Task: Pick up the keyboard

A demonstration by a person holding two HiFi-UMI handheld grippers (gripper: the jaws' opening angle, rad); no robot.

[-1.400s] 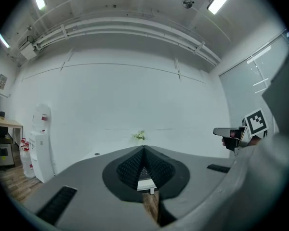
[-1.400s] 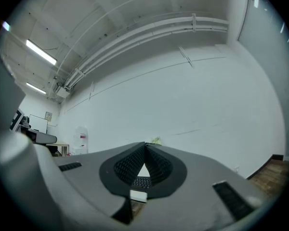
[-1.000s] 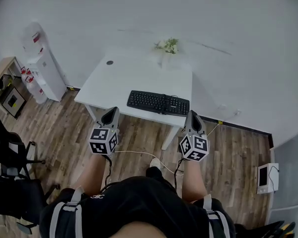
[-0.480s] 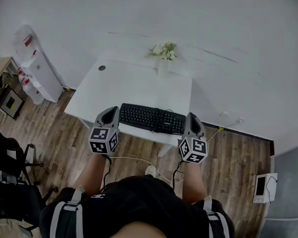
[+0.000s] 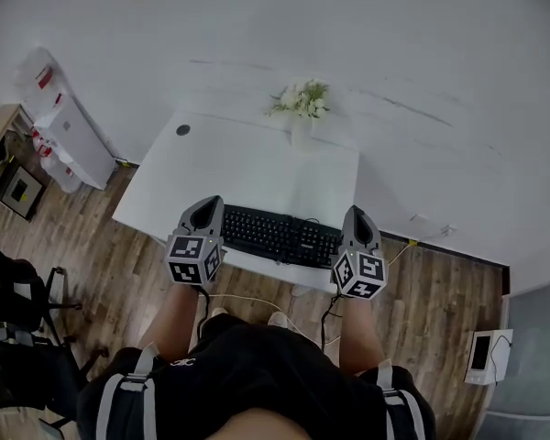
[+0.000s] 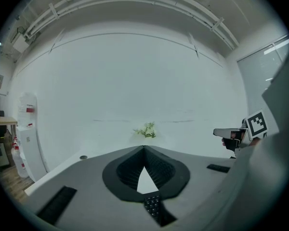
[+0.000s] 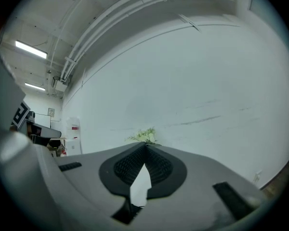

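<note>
Head view shows keyboard (image 5: 280,235) at near edge of surface (image 5: 247,163), between left gripper (image 5: 209,205) and right gripper (image 5: 356,213). Both jaws are fully closed, holding nothing.

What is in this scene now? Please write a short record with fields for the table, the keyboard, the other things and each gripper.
table: white table on a wood floor
keyboard: black keyboard, lying flat along the table's near edge, not lifted
other things: flowers in a white vase at the table's far edge
left gripper: left gripper, jaws shut, empty, at the keyboard's left end
right gripper: right gripper, jaws shut, empty, at the keyboard's right end
contact: cannot tell whether either gripper touches the keyboard
</note>
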